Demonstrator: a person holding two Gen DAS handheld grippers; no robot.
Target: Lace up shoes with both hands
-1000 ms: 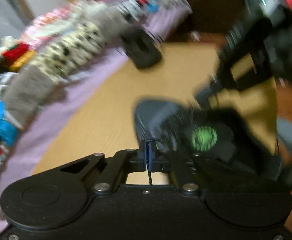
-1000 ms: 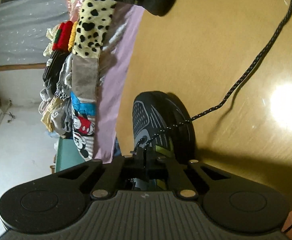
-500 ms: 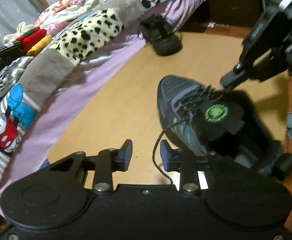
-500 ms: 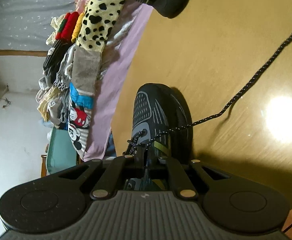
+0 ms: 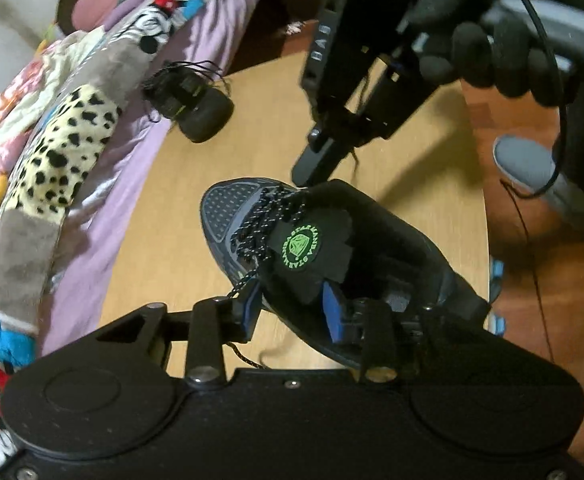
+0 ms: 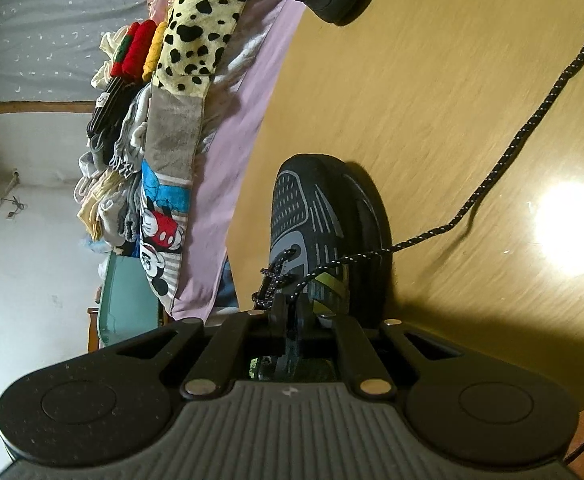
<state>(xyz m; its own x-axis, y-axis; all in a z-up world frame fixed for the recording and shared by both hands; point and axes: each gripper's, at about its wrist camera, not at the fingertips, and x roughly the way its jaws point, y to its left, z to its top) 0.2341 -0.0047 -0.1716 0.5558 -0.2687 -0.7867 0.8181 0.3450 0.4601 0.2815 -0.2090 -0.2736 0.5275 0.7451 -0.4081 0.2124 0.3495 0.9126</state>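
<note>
Shoe (image 5: 251, 216): dark, mesh toe, on the round wooden table (image 5: 275, 96), toe toward the bed (image 5: 103, 148); it lies between the two tools so both can reach the eyelets.
Tongue (image 5: 304, 248): black with a green round badge, folded up and back, which leaves the eyelet rows bare for threading.
Lace (image 6: 512, 148): black, speckled white; crossed through the lower eyelets near the toe, upper eyelets not seen filled. One long free end runs off the shoe across the table in the right wrist view; a short end hangs below the left tool.
Left hand-held gripper (image 5: 289, 312): fingers spread wide, blue pads showing, one finger at each side of the shoe's near flank and tongue; it holds nothing. The lace passes just beside its left pad (image 5: 247, 308), probably so it can be caught there.
Right hand-held gripper (image 6: 289, 316): fingers almost pressed together, only a thin slit between them, tip down at the laced eyelets. Lace strands meet at the tips, so it looks to be pinching the lace, though the grip itself is hidden. Seen from the left view, it comes down steeply on the eyelet row, held by a black-gloved hand (image 5: 480, 52).
Second shoe (image 5: 195, 100): at the far table edge against the bed, well apart, out of the way.
Stage, as a judgement: lacing partway up.
</note>
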